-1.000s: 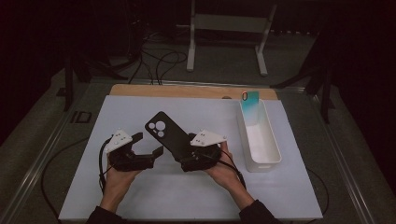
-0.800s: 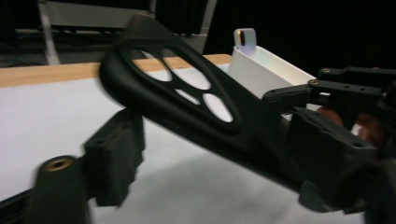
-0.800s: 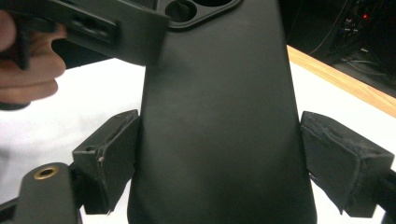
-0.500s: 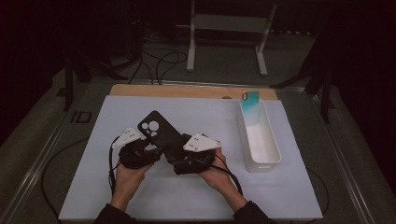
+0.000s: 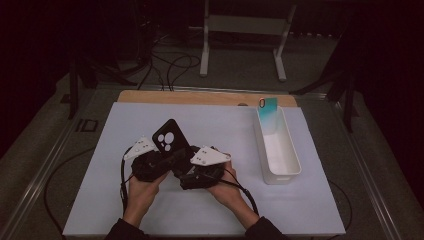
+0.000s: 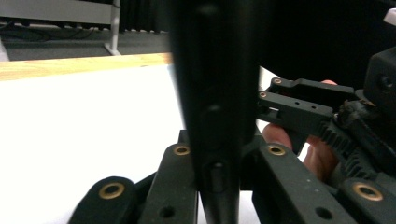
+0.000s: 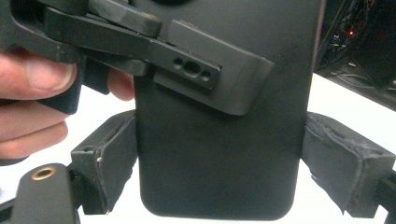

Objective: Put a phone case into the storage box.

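1. While the left gripper (image 5: 162, 159) is clamped on the black phone case (image 5: 171, 141), its jaws have just been closing, and in the left gripper view the case (image 6: 215, 93) stands edge-on between them.
2. In the high view the case is raised over the near middle of the table (image 5: 100, 200), tilted, with its camera holes towards the camera.
3. The right gripper (image 7: 219, 177) has its pads on both long sides of the case (image 7: 224, 154); the left pad touches the edge, but at the right pad I cannot tell if there is contact, so I judge that this gripper is not yet gripping.
4. To do this step well, I think the left hand should keep the case steady, and the right gripper should close squarely on the two long edges, low on the case, away from the other jaw that lies across its face.
5. The left grip should open only after the right one is firm; a soft case may bend or slip.
6. A white sheet covers the table, and a wooden strip (image 5: 200, 97) shows at its far edge.
7. A white tray (image 5: 280, 150) stands at the right, with a teal case (image 5: 269, 107) leaning in its far end.
8. The room behind is dark, with cables on the floor and a pale metal stand (image 5: 245, 25).
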### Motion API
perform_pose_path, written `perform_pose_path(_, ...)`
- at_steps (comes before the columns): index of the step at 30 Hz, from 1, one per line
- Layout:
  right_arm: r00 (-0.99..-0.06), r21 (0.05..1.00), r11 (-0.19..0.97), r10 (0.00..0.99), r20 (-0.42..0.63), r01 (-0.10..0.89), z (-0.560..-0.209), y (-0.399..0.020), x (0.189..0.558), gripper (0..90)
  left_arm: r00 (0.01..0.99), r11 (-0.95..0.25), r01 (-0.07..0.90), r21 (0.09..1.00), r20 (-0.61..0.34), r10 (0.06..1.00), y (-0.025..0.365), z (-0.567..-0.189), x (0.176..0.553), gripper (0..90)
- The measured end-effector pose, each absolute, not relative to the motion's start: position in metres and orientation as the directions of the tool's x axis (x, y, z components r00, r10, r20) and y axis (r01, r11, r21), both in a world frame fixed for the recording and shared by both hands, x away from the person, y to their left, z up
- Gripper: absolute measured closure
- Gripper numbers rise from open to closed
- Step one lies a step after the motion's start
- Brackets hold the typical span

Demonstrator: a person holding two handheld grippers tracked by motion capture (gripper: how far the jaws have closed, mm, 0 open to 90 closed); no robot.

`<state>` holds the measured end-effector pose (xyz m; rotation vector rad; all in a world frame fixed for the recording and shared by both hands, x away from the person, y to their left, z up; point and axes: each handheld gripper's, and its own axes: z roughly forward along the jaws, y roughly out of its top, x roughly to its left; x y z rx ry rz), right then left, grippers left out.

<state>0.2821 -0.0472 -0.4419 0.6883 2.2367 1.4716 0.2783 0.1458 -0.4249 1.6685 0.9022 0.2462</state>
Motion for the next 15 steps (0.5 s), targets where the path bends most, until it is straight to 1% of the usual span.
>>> perform_pose_path(5,-0.809,0.918,0.322,0.588,-0.001,0.233,-0.4449,-0.0465,0.2839,13.7,0.677,-0.055,0.432,0.9,-0.284,0.679,0.1433,-0.4261,0.2786,85.7)
perform_pose_path(11,-0.822,0.915,0.336,0.569,-0.007,0.224,-0.4467,-0.05,0.2852,13.5,0.679,-0.07,0.427,0.901,-0.268,0.683,0.1432,-0.426,0.2784,86.8)
perform_pose_path(15,-0.826,0.909,0.352,0.563,-0.014,0.224,-0.4465,-0.0542,0.2855,15.2,0.67,-0.068,0.421,0.905,-0.26,0.695,0.1449,-0.425,0.2779,87.0)
